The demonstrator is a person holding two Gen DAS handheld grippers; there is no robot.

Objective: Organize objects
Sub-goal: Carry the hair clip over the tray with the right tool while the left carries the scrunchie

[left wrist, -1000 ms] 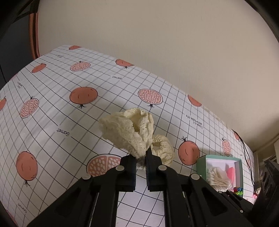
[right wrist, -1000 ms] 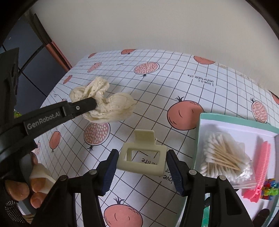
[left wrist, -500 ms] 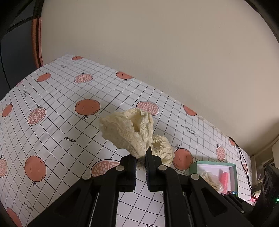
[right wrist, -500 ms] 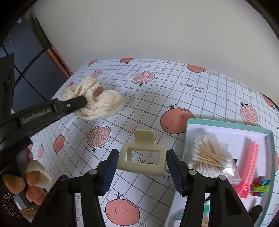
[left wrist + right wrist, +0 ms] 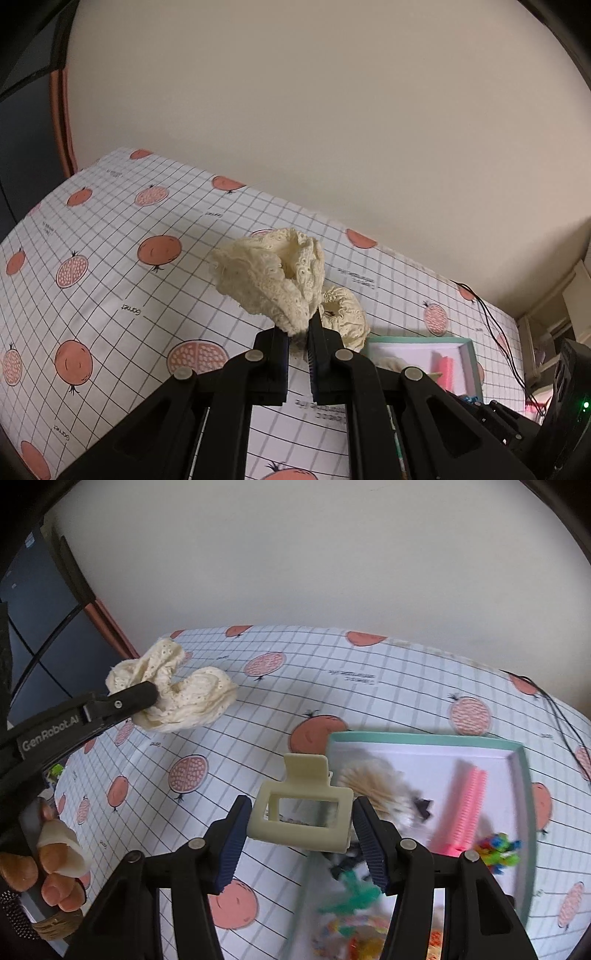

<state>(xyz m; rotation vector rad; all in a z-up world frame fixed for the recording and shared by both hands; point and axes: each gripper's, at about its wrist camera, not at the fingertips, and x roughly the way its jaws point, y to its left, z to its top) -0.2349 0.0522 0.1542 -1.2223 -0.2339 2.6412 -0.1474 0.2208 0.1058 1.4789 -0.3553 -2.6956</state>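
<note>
**Two items carried above the table, tray not yet reached**

While both grippers were held clear of the table (image 5: 266,709), an item was gripped in each. The left gripper (image 5: 298,338) was seen nearly shut, its fingers (image 5: 277,343) pinched on one edge of a cream lace scrunchie (image 5: 273,280), the rest of the fabric bunched beyond the tips and hanging free above the pomegranate-print tablecloth (image 5: 110,266). The right gripper (image 5: 300,825) was held partly open, its ribbed blue fingers (image 5: 236,834) pressed against the two ends of a cream claw clip (image 5: 301,818). The clip was suspended just at the near-left edge of the teal-rimmed tray (image 5: 424,737), in which cotton swabs (image 5: 373,790), a pink comb (image 5: 465,808) and small coloured pieces were already laid.

Several risks were judged from this position. The scrunchie was caught only by a thin fold, so it could be pulled out by a quick swing. The clip was held across smooth ends, so it might be twisted or dropped short of the tray if pressure were eased early. A crossing of the two grippers over the tray could also be expected if both were moved in together.

The left gripper was pointed up and away across the table, its handle wrapped by a hand (image 5: 48,871) at the lower left of the right wrist view. The right gripper was angled down toward the tray edge.
</note>
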